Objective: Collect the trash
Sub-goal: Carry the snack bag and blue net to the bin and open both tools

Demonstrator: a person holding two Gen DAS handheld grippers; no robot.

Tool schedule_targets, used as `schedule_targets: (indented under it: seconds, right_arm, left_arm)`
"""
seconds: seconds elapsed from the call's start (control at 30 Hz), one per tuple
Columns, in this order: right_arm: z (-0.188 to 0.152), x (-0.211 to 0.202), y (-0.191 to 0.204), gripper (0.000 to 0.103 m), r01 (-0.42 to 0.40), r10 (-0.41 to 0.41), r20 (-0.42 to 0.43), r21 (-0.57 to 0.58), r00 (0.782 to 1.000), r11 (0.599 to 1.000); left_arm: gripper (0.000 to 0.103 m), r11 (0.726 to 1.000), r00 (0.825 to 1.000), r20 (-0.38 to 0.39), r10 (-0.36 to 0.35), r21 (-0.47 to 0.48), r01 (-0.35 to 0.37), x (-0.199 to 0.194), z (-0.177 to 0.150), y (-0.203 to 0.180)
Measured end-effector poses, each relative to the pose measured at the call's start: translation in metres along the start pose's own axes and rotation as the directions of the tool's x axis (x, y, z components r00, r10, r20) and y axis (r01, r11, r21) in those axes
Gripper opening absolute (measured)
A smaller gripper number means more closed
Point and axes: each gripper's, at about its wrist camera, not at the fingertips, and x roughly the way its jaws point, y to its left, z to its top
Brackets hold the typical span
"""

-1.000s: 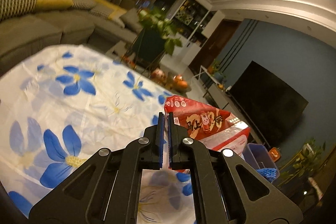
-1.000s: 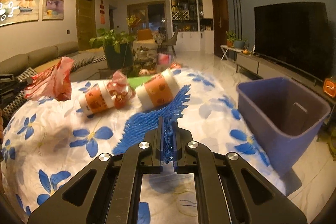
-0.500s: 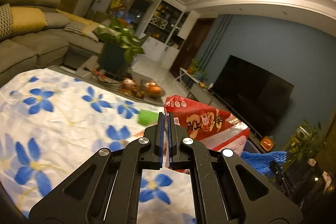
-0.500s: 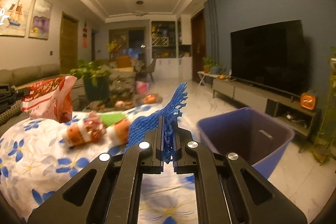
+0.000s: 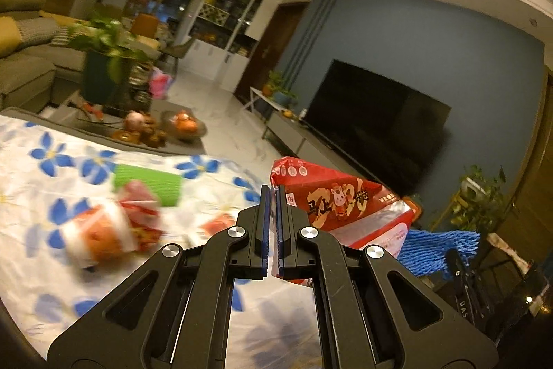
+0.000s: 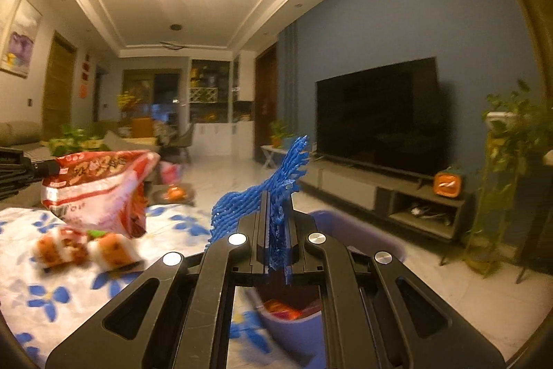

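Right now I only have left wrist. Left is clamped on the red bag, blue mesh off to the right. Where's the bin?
Observer: The purple bin shows only in right wrist, directly below and ahead of the right gripper.
Operator: Anything in it yet?
Observer: Yes, some red-orange wrapper lies inside, seen through the gripper frame.
Operator: Is right actually holding that blue mesh?
Observer: Yes, the blue mesh is pinched between its jaws and sticks up past the fingertips.
Operator: And my red bag from that side?
Observer: The red bag hangs from the left gripper above the flowered cloth, left of the bin, not over it.
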Motion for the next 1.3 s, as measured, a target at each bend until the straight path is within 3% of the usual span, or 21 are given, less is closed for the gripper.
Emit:
schedule_targets:
  seconds: [0.47, 0.77, 1.3]
  right_arm:
    - [-0.022, 0.028, -0.021, 0.007, 0.193, -0.193, 0.005, -0.047, 0.981, 0.98]
    - [-0.034, 0.044, -0.027, 0.007, 0.22, -0.222, -0.04, -0.04, 0.974, 0.975]
    - [-0.043, 0.062, -0.023, 0.007, 0.214, -0.215, -0.092, -0.025, 0.972, 0.977]
  left_arm:
    - [0.002, 0.993, 0.999, -0.03, 0.017, 0.12, -0.013, 0.097, -0.03, -0.07]
    - [0.002, 0.988, 0.996, -0.074, 0.041, 0.153, -0.029, 0.142, -0.05, -0.087]
    - [0.002, 0.986, 0.986, -0.159, 0.038, 0.168, -0.011, 0.184, -0.075, -0.097]
